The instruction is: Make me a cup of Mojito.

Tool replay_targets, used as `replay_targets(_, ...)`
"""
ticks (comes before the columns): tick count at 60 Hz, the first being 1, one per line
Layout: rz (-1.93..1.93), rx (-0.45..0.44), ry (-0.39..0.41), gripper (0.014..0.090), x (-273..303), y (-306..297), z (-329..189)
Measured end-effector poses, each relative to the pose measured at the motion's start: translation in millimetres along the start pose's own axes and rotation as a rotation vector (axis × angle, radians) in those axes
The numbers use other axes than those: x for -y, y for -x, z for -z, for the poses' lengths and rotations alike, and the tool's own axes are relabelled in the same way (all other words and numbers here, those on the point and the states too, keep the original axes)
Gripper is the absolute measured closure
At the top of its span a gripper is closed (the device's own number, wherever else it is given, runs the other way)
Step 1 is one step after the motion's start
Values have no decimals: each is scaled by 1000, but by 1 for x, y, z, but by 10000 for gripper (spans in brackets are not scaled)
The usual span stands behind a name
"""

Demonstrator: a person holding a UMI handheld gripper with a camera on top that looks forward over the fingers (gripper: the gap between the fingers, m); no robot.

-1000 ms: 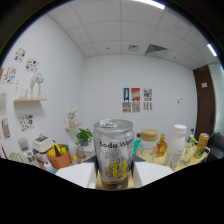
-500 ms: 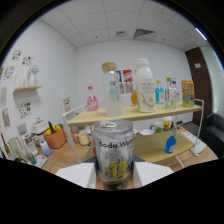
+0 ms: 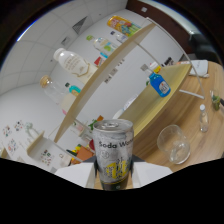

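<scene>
**Soda can gripped, view tilted**

Gripper view: the claw [image 3: 113, 175] is clamped on a soda water can [image 3: 113, 153], both fingers pressing its sides. To the right, beyond it, a clear glass [image 3: 173, 144] stands on the wooden table [image 3: 200, 112]. Farther off, a blue bottle [image 3: 159, 83] sits on a shelf [image 3: 150, 100].

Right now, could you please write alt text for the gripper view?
The tongs grip a soda water can, tilted over a wooden table. A clear glass stands ahead, bottles line a shelf.
</scene>
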Motion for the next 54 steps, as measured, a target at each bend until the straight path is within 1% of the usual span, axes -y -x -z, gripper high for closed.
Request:
replay_targets(8,-370,112,-14,538,15,10,0)
replay_targets(13,-538,160,-24,540,25,11,2)
replay_targets(20,-766,219,-40,543,37,9,0)
replay_targets(37,-1230,331,-45,539,56,-4,-4)
replay_targets(46,-1290,319,-40,538,56,-7,-5)
replay_targets(54,-1131,277,-27,540,54,0,-4)
